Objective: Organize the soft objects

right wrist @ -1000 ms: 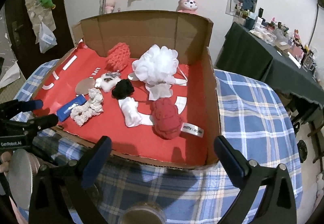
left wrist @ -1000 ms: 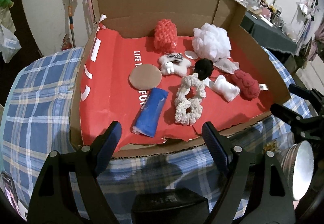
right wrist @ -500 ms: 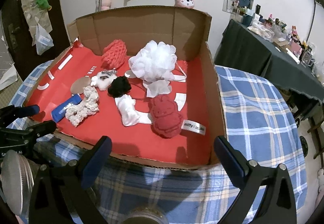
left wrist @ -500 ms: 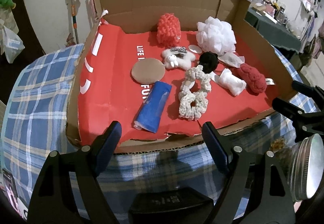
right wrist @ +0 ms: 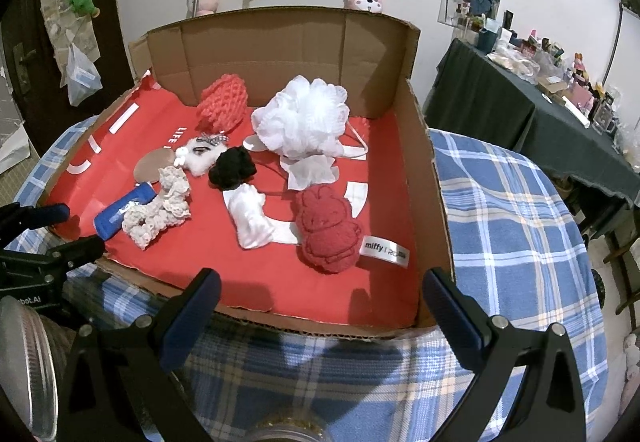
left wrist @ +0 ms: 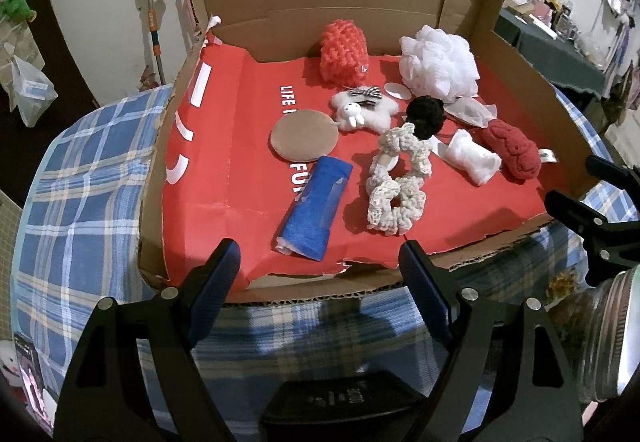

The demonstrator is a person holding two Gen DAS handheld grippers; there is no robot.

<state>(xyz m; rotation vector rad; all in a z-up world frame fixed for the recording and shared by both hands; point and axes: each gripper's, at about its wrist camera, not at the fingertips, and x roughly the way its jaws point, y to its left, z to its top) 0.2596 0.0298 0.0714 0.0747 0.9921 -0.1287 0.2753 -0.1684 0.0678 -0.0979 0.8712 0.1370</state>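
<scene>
A cardboard box [left wrist: 320, 14] [right wrist: 424, 162] with a red liner holds several soft things. In the left wrist view: a rolled blue cloth [left wrist: 314, 208], a cream crochet scrunchie [left wrist: 396, 186], a brown round pad [left wrist: 304, 135], a white bunny plush [left wrist: 362, 110], a black pom [left wrist: 426, 114], a white mesh pouf [left wrist: 438, 62], an orange knit sponge [left wrist: 344, 50], a white pouch [left wrist: 474, 158] and a dark red plush [left wrist: 512, 150] [right wrist: 328, 230]. My left gripper [left wrist: 320, 262] is open and empty at the box's near edge. My right gripper [right wrist: 320, 294] is open and empty at its near right corner.
The box sits on a blue plaid cloth [left wrist: 80, 178] [right wrist: 512, 226]. The box walls stand tall at the back and right. A dark table [right wrist: 520, 114] with clutter stands to the right. A pole [left wrist: 154, 10] leans on the wall behind.
Both grippers have moved slightly closer to the box and higher, still open. Nothing in the box has moved.
</scene>
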